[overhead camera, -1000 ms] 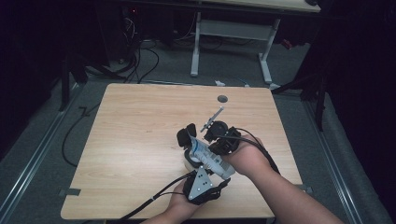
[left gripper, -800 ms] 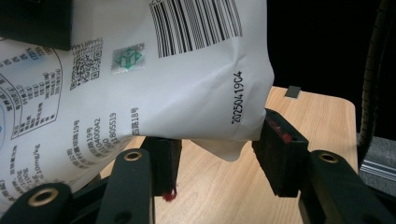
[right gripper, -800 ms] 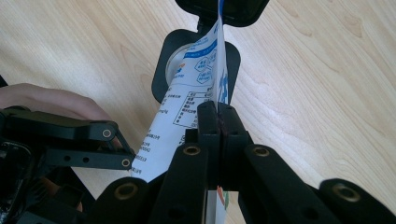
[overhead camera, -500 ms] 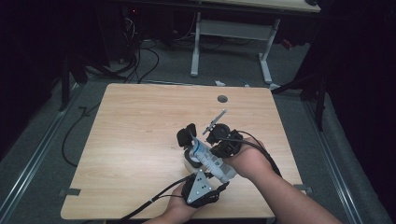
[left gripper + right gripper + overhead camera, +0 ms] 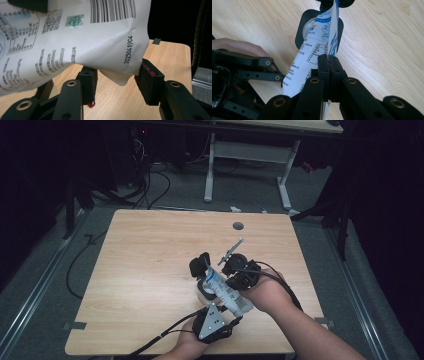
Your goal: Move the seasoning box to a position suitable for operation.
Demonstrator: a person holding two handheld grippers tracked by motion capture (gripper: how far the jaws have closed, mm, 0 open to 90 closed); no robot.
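The white printed pouch (image 5: 227, 292) hangs above the table (image 5: 150, 270), its flat seam edge pinched between the fully closed jaws of the right gripper (image 5: 329, 66), probably to steady it. Below it, the left gripper (image 5: 117, 82) stands partly open, pads (image 5: 150, 83) either side of the pouch's lower corner, apparently just touching, likely positioning for a second grip.

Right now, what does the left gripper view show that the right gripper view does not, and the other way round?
Left gripper view: a barcode and a date code in the print. Right gripper view: the right hand-held gripper shut on a flat end, and a person's hand. Both: the white tube and the wooden table.
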